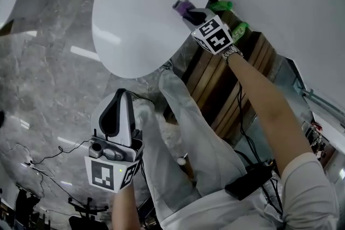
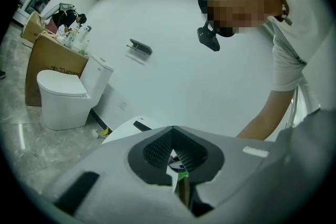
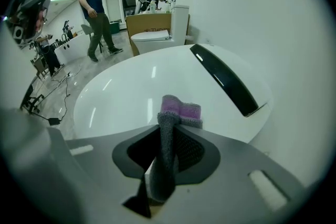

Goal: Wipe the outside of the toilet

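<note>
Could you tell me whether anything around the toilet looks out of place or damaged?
Nothing stands out. The toilet lid is closed and shows no spill or crack; the right gripper holds the purple-grey cloth over it, while the left gripper hangs shut and empty.

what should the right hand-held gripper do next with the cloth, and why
Probably sweep the cloth across the rest of the toilet lid. The right hand-held gripper is shut on it, the cloth sits at the lid's rear beside the dark strip, and most of the white lid lies beyond it.

Person (image 3: 97, 13) near cardboard box (image 3: 149, 22)
</note>
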